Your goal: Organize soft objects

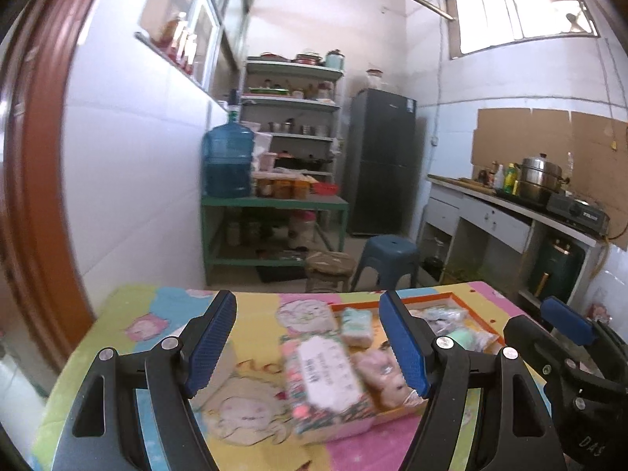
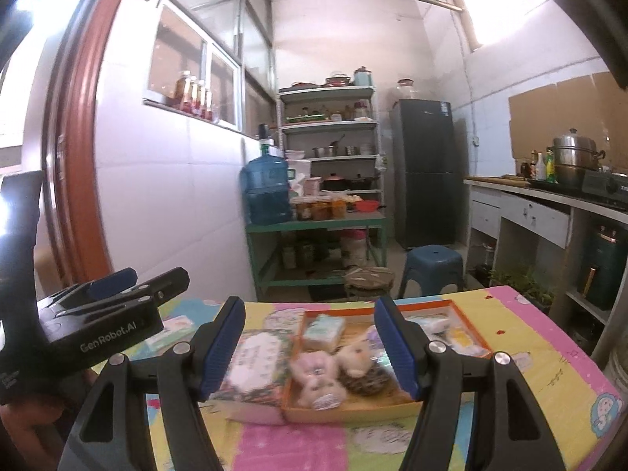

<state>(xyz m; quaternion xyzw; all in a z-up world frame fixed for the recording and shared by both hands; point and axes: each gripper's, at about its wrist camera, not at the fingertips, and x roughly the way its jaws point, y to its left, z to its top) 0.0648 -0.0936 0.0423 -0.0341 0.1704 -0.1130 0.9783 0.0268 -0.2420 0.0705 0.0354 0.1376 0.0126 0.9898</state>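
At the far left of the right wrist view, the left tongs (image 2: 114, 294) are seen from the side above the table's (image 2: 541, 357) left edge; in their own view their blue pads are spread wide apart with nothing between them. A small green-and-white packet (image 2: 172, 327) is seen lying on the cartoon-printed table cover just beyond them. Next, a flat floral-patterned pack with a white label (image 2: 255, 361) is found touching the left wall of the orange tray (image 2: 471, 324). Inside the tray, a pale green tissue pack (image 2: 324, 329) is placed at the back, with a pink plush toy (image 2: 318, 376) and a cream plush toy (image 2: 359, 355) side by side in front, the cream one resting on a dark patterned item. The right tongs (image 2: 310, 347) are held wide open above the tray, gripping nothing. Wrapped pale items are seen at the tray's right end, blurred.
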